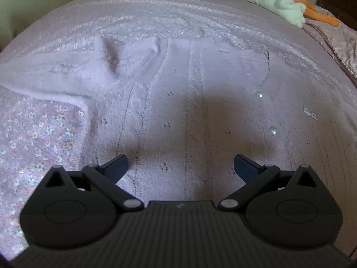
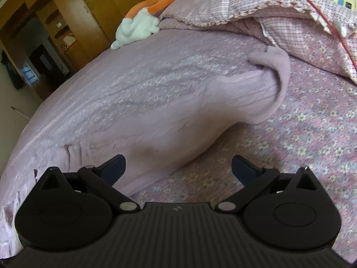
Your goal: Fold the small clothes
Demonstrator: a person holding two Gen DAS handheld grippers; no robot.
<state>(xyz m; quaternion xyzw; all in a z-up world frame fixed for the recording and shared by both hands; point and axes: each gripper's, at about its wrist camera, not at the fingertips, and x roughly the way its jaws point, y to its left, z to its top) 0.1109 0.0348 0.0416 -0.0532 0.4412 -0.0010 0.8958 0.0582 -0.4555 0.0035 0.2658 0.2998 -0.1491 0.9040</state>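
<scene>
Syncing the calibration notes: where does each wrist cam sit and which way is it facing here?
Left wrist: on the left gripper, looking forward and down over the fuzzy lilac knit garment spread on the floral pink bedsheet; both dark fingers show, jaws apart, empty.
Right wrist: on the right gripper, facing the garment's curled edge, the checked pink pillows and wooden wardrobe; both fingers show, jaws apart, empty.
Shared: garment, bedsheet, and the white-and-orange plush toy.

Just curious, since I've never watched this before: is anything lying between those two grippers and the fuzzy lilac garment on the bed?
Nothing visible. The left gripper hangs open right above the lilac garment, and the right gripper is open at its edge. The plush toy lies far off, near the bed's far side.
</scene>
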